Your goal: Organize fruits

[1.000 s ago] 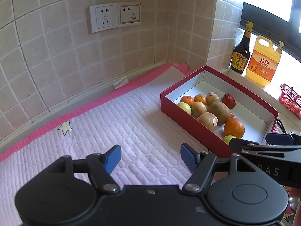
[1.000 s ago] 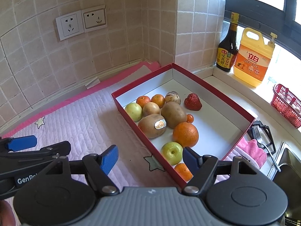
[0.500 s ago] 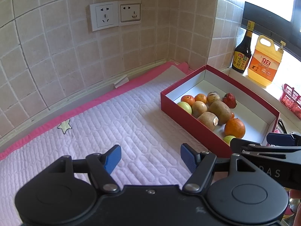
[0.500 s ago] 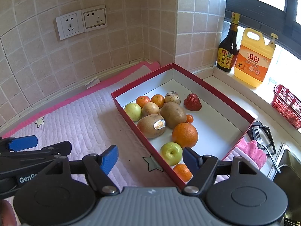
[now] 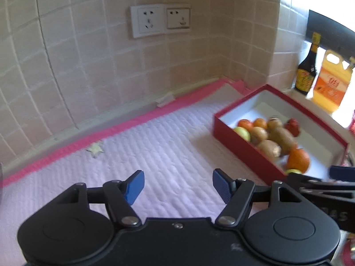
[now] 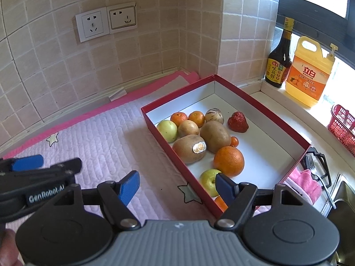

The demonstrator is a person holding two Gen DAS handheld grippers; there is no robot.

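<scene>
Room: tiled kitchen corner, twin wall sockets (image 6: 106, 24) on the beige tiles, bright window sill at right.
Surface: quilted pink mat (image 6: 106, 141) with star prints, spread over the counter up to the wall.
Box: red box (image 6: 269, 113) with white inside, resting on the mat's right part, long axis running from near the corner of the walls toward the sink side; open top.
Fruits: all inside the box, crowded toward its left long wall. Large orange (image 6: 229, 161) nearest the middle; two brown kiwis (image 6: 214, 136) lying side by side and touching, one with a sticker; green apple (image 6: 167, 130) against the left wall; second green apple (image 6: 210, 181) toward the near end, partly behind a blue pad; two small mandarins (image 6: 196, 118) at the far end; striped pale fruit (image 6: 213, 115) beside them; strawberry (image 6: 237, 122) apart to the right.
Sill: dark sauce bottle (image 6: 278, 62) and yellow detergent jug (image 6: 308, 73) standing upright side by side; red basket (image 6: 342, 125) at the far right edge.
Left gripper (image 5: 177, 185): tilted downward over bare mat, left of the box; jaws wide apart, nothing between the blue pads, touching nothing. Left view blurred.
Right gripper (image 6: 177, 187): tilted downward over the box's near corner; jaws wide apart, gripping nothing, right pad in line with the near apple but above it.
Small items: fork (image 6: 314, 173) on a pink cloth (image 6: 304, 182) beside the sink.
</scene>
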